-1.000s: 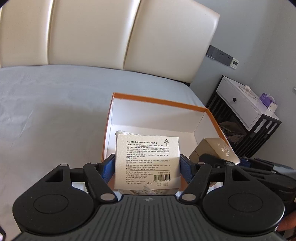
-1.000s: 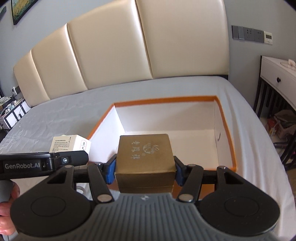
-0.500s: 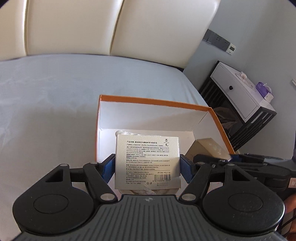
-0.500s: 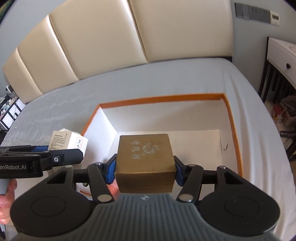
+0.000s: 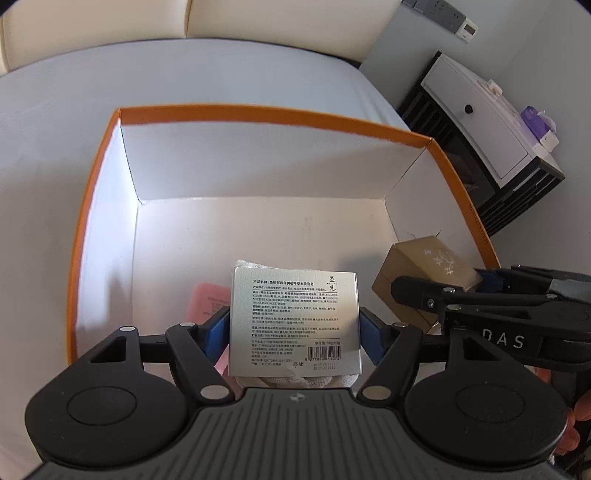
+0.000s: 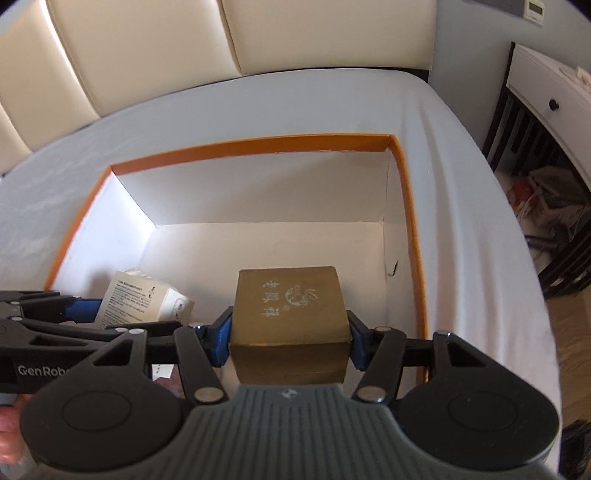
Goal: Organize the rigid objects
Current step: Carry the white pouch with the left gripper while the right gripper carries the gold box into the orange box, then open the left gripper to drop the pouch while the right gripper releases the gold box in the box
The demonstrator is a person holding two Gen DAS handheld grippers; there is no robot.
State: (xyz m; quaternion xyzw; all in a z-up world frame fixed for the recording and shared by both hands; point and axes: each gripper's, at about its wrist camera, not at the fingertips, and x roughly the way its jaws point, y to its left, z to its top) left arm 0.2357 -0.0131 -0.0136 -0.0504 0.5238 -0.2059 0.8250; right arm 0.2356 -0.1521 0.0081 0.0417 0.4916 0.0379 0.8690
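My left gripper (image 5: 294,334) is shut on a white printed carton (image 5: 294,317) and holds it over the near part of an open orange-rimmed box (image 5: 258,112) with white inside walls. My right gripper (image 6: 290,338) is shut on a gold cube box (image 6: 290,317) and holds it over the same orange-rimmed box (image 6: 258,142), to the right of the white carton (image 6: 144,295). The gold box also shows in the left wrist view (image 5: 417,273). A pink flat item (image 5: 207,301) lies on the box floor under the left gripper.
The box sits on a grey bed sheet (image 5: 184,74) in front of a cream padded headboard (image 6: 147,48). A white and black bedside cabinet (image 5: 491,125) stands to the right of the bed. Wall switches (image 5: 443,14) are above it.
Both grippers have moved forward and tilted down over the orange-rimmed box, each still holding its item. The box floor and the pink item now show.
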